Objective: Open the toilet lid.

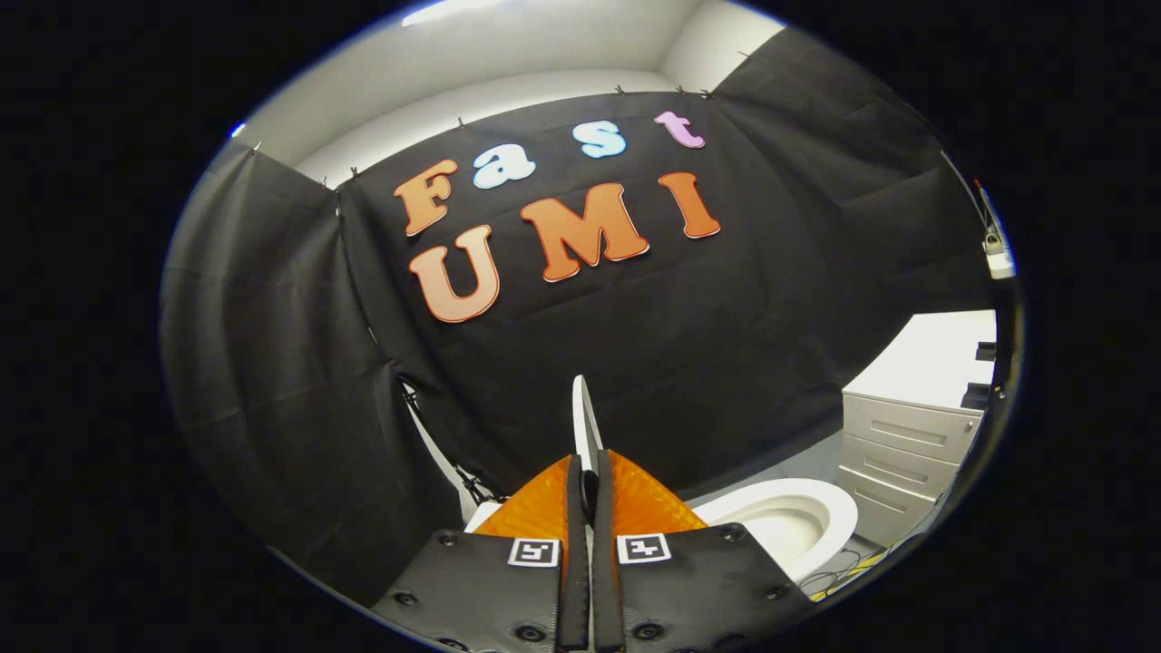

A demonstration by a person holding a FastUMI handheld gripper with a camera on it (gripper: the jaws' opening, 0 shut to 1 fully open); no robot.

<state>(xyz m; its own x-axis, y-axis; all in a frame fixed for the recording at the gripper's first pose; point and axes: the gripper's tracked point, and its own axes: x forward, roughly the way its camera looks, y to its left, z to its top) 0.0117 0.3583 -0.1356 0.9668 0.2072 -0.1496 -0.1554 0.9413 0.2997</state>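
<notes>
My gripper point(590, 472) pinches the toilet lid point(585, 413) by its free edge, both fingers pressed flat on either face of the thin white panel, which rises edge-on just ahead of the tips against the black cloth wall point(744, 345). The lid stands near upright, and to the right and below it the toilet bowl point(839, 517) lies uncovered, its pale rim and hollow in plain sight, so I judge the opening almost complete. The panel reads to me as rigid moulded plastic, light for its size, smooth and likely slick, swinging on a hinge at its base that I cannot see. I would keep my hold on the rim farthest from that hinge and follow its arc gently. A white drawer cabinet point(907, 444) stands far right.
</notes>
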